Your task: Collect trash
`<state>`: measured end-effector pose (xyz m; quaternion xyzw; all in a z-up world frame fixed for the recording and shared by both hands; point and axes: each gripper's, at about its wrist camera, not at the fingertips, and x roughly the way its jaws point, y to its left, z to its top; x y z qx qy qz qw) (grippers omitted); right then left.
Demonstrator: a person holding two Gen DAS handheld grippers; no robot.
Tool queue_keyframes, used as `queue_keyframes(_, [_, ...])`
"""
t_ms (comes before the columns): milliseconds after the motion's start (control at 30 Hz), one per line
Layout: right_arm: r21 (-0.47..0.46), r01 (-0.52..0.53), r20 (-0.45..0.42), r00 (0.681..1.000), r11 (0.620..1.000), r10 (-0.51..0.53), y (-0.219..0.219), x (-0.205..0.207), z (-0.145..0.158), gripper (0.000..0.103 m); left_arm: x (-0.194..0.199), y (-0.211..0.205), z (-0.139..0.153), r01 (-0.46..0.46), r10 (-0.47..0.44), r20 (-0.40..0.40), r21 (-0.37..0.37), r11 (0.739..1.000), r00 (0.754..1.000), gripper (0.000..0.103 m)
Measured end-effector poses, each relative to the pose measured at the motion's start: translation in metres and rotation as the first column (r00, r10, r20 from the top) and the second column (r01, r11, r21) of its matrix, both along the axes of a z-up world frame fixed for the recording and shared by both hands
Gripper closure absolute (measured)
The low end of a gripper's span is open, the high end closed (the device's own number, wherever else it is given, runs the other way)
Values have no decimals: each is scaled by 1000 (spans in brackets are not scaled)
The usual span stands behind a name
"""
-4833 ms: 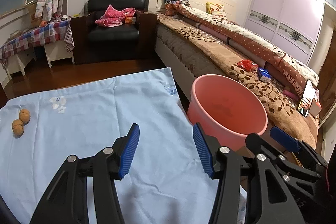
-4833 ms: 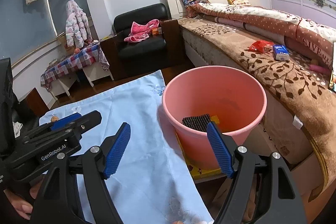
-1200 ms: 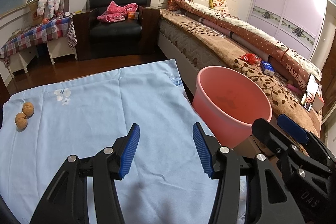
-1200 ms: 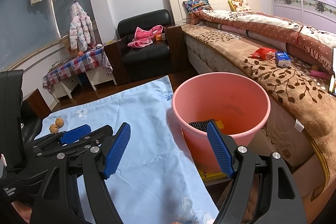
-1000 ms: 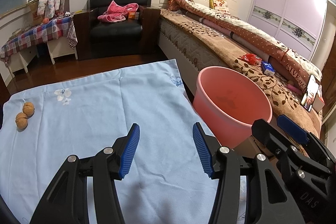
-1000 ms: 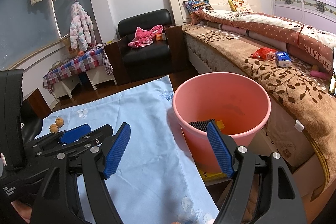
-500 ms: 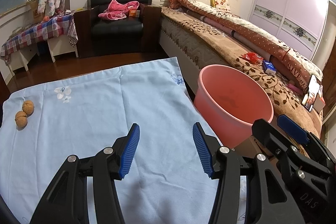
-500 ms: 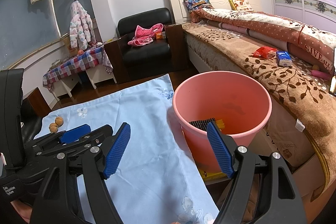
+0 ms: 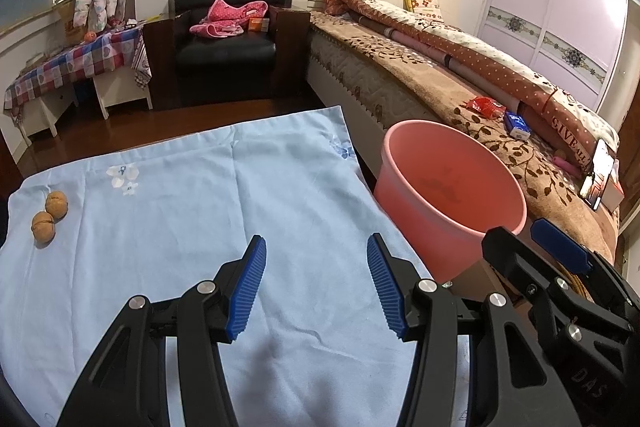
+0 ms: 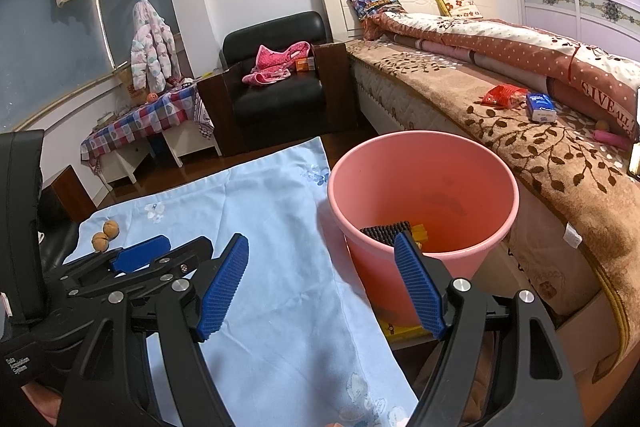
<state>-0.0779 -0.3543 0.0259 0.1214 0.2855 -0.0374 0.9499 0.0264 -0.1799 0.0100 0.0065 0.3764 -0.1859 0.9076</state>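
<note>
A pink bucket (image 9: 476,223) (image 10: 496,239) stands just off the right edge of a table under a light blue cloth (image 9: 192,211) (image 10: 272,219). Inside it lie a dark ridged piece (image 10: 386,230) and something yellow (image 10: 420,230). Two walnuts (image 9: 49,213) (image 10: 105,235) rest at the cloth's far left. My left gripper (image 9: 316,267) hovers open over the near cloth with nothing between its blue pads. My right gripper (image 10: 322,269) is open too, empty, with its right finger (image 10: 416,279) in front of the bucket's near wall. Each gripper shows at the other view's edge.
A bed with a brown leaf-pattern blanket (image 9: 440,95) runs along the right, carrying a red packet (image 10: 502,95) and a blue box (image 10: 540,107). A black armchair (image 9: 228,39) with pink clothing stands behind the table. A checked-cloth side table (image 9: 76,63) sits far left.
Nothing has visibly changed in the last second. Since the oldest frames both views have drawn back and up a little from the cloth and the bucket; both grippers stayed open.
</note>
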Motion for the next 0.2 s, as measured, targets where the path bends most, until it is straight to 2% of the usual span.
queue_keyframes(200, [0, 0, -1, 1000, 1000, 0, 0, -1, -1, 27, 0, 0, 0, 0, 0, -2, 0, 1000, 1000, 51])
